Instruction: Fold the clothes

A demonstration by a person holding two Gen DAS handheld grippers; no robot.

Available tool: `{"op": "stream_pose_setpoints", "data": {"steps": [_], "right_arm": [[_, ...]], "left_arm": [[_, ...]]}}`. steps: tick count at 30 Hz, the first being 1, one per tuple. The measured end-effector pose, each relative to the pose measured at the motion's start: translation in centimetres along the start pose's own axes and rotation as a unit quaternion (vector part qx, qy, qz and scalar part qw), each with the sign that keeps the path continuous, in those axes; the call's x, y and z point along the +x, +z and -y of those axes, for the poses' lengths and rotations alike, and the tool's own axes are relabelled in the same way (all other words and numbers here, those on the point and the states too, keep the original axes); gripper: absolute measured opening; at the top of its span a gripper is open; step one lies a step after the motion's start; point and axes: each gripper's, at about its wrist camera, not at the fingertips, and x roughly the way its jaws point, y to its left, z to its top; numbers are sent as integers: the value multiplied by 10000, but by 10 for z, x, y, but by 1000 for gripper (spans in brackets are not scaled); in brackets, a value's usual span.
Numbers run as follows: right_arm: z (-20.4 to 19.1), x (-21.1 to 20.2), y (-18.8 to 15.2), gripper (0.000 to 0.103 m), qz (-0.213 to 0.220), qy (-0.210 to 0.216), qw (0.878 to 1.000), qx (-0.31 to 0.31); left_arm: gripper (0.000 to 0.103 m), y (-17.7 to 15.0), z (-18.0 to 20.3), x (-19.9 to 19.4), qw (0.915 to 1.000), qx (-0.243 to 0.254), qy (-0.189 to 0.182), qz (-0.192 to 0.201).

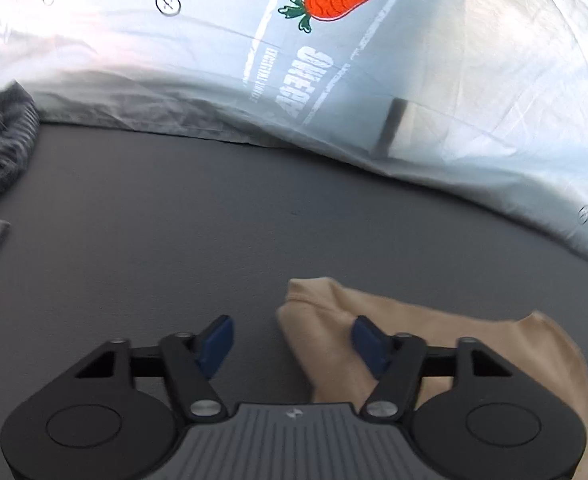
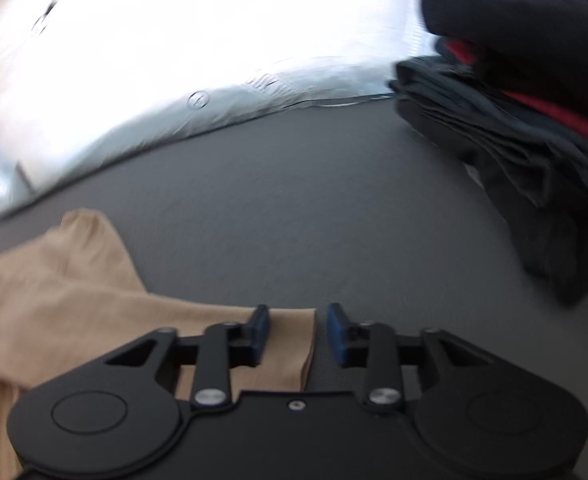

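Both wrist views, read left to right, with the tan garment as landmark. At far left, well apart from it, we see a striped grey knit at the edge of the dark grey tabletop; behind the garment runs a translucent plastic sheet printed with a carrot. The left gripper stands with its blue pads apart, straddling the garment's left edge: one pad over bare tabletop, the other over the cloth, neither pressing it. The right gripper has its pads closer together but still parted, the garment's right edge lying between them; we see no clamping. To the right of the garment, well apart, sits a stack of dark folded clothes with a red layer.

We judge the step to be taking hold of the garment's two ends before a fold. The next move calls for both grippers to close on single edges without bunching the cloth.
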Motion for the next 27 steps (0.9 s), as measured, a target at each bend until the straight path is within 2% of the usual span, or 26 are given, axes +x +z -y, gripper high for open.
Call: {"op": "stream_pose_setpoints", "data": {"steps": [2,3,4,5,9,14,17,18,19,21,23,24,26,27], "right_arm": [[-2,2,2,7,7,63,9999,-135],[-2,2,3,4,34,124,9998,-134],[-2,2,3,4,78,127,9998,-123],[-3,2,3,4,125,115,9998,-112],[-3,-10,11,4,512,70,9986,118],[2,-42,32,3,1090,-97,9938,182],[10,-47,41,3,1210,-266,9922,113],[13,-42,42,4,1136,-329,9929,104],[15,-36,43,4,1037,-396,9938,97],[15,-19,40,7,689,-551,9961,-1],[13,-6,32,13,426,-801,9957,-173],[14,-2,29,20,355,-885,9953,-179],[22,-2,25,32,365,-920,9951,85],[28,-2,23,39,346,-879,9951,301]], "left_arm": [[48,0,1,9,9998,-119,-173,-26],[44,0,4,10,9998,-68,-164,60],[24,0,7,11,9998,-21,-162,137],[10,0,10,12,9996,-2,-226,143],[8,3,18,10,9991,115,-302,290],[8,11,23,-12,9966,185,-542,595],[9,10,32,-11,9953,467,-597,600],[10,10,35,-5,9957,534,-546,526],[16,9,39,1,9960,603,-481,452],[22,5,45,15,9965,770,-110,312],[40,2,50,23,9953,908,231,249],[46,2,50,19,9950,910,270,322],[74,2,48,10,9946,865,299,487],[81,2,47,5,9945,825,301,570]]}}
